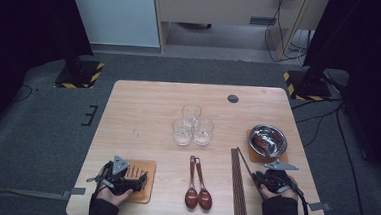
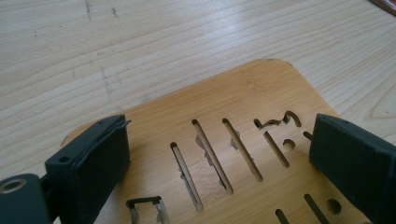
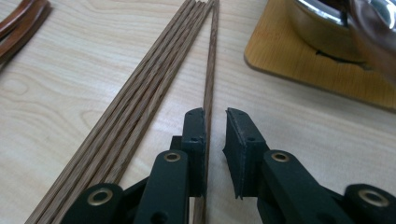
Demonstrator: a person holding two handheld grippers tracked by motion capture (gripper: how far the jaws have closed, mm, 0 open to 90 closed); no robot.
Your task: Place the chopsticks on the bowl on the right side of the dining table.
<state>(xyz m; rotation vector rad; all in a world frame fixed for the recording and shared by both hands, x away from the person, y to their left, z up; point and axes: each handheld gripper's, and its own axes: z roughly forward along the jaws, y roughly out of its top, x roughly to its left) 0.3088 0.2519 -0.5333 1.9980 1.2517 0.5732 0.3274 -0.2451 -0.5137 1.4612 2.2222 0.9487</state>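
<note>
A single chopstick [image 3: 209, 70] is seen lying between the jaws of the right gripper [image 3: 215, 116], which are slightly parted and not pressing on it (it rests against the inner face of the left-hand jaw). The remaining chopsticks [image 3: 140, 88] lie bundled just to the left of those jaws, a metal bowl [image 3: 336, 23] on its wooden mat [image 3: 299, 70] beyond to the right. The left gripper [image 2: 219, 154] is held with jaws wide apart over a slotted wooden coaster [image 2: 243, 98], nothing clamped.
</note>
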